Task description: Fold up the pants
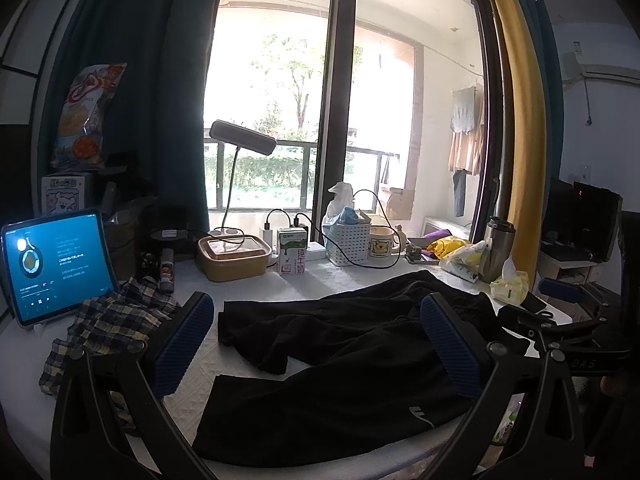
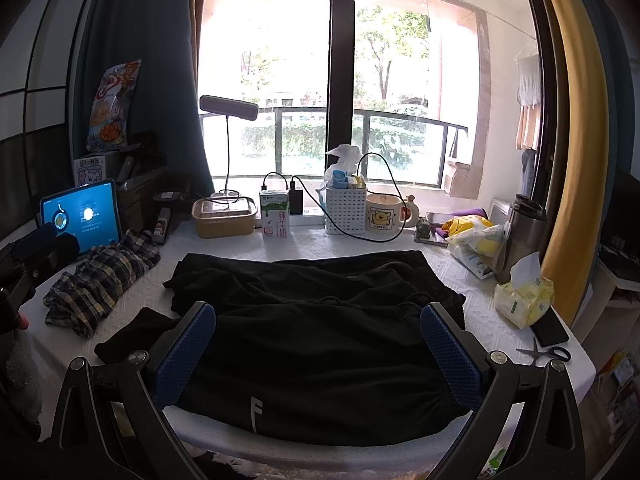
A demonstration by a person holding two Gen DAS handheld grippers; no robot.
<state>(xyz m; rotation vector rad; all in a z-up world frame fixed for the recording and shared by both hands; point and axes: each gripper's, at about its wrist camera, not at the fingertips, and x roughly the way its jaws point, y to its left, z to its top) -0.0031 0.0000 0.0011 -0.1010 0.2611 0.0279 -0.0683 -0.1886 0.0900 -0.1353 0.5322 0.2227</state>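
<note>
Black pants (image 1: 340,352) with a small white logo lie loosely spread on the white table cover (image 1: 224,364); they also show in the right wrist view (image 2: 320,332). My left gripper (image 1: 316,344) is open and empty, hovering above the pants near the table's front edge. My right gripper (image 2: 318,348) is open and empty, above the waist end of the pants. The right gripper shows at the right edge of the left wrist view (image 1: 560,312). The left gripper shows at the left edge of the right wrist view (image 2: 32,256).
A plaid garment (image 2: 100,280) lies at the left beside a lit tablet (image 2: 82,216). Along the window stand a lunch box (image 2: 224,216), milk carton (image 2: 275,216), white basket (image 2: 346,210), mug (image 2: 386,216) and flask (image 2: 520,236). Tissue pack (image 2: 524,296), phone (image 2: 550,330) and scissors (image 2: 548,354) lie at the right.
</note>
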